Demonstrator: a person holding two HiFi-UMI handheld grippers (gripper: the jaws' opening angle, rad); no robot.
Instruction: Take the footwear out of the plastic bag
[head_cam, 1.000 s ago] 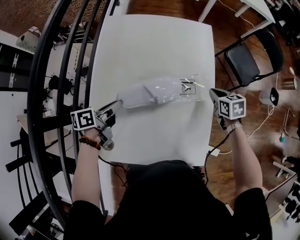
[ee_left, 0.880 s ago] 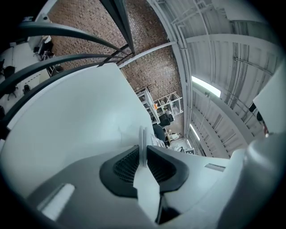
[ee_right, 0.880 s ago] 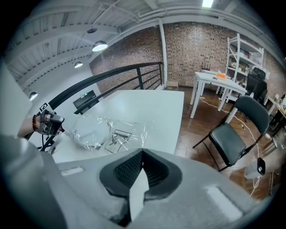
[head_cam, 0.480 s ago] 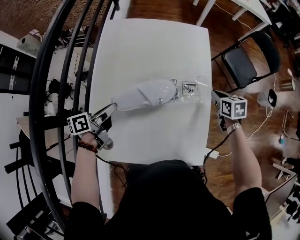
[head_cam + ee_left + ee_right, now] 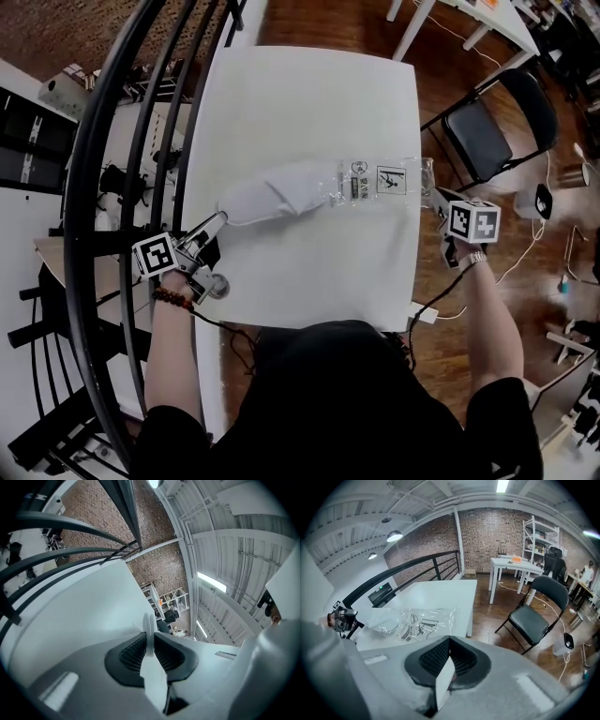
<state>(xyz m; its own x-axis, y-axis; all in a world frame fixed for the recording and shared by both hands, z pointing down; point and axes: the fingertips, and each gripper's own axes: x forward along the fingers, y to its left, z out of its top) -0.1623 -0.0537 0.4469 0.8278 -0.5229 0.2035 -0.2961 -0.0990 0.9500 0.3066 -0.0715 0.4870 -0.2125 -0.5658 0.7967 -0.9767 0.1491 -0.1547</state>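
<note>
My left hand-held gripper (image 5: 220, 217) is nearly closed, its jaws clamped on a thin white edge at the near end of the pale shoe (image 5: 277, 192); my right hand-held gripper (image 5: 434, 193) is fully closed, pinching the clear film at the far end of the plastic bag (image 5: 386, 178); shoe and bag lie stretched in a line between the two, across the middle of the white counter (image 5: 309, 94); most of the shoe is clear of the bag, only its end toward the right gripper overlapping the crinkled, label-printed film.
</note>
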